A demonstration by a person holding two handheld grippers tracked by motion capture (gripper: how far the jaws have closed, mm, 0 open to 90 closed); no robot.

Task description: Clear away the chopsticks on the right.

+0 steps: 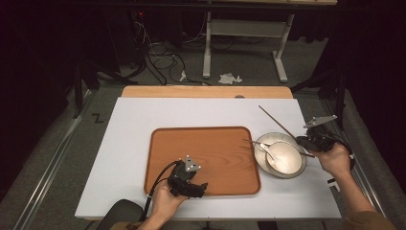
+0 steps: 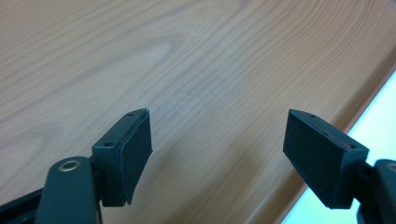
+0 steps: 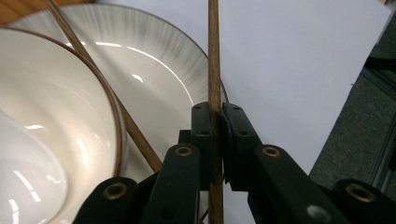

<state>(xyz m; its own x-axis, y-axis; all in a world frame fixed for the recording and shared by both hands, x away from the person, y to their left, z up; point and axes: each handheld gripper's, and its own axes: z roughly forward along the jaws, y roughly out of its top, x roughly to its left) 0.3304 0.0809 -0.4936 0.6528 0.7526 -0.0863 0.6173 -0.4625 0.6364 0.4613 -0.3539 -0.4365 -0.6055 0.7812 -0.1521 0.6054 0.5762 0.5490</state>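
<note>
My right gripper is shut on a brown wooden chopstick that slants up and away over the white table. Just left of it a grey-rimmed plate carries a cream bowl with a white spoon in it. A second chopstick lies across the plate beside the bowl. My left gripper hangs open over the front part of a bare wooden tray, nothing between its jaws.
The tray and plate rest on a white board covering a wooden table. The board's edge is close to my right gripper. Beyond the table are a grey floor, cables and a white stand.
</note>
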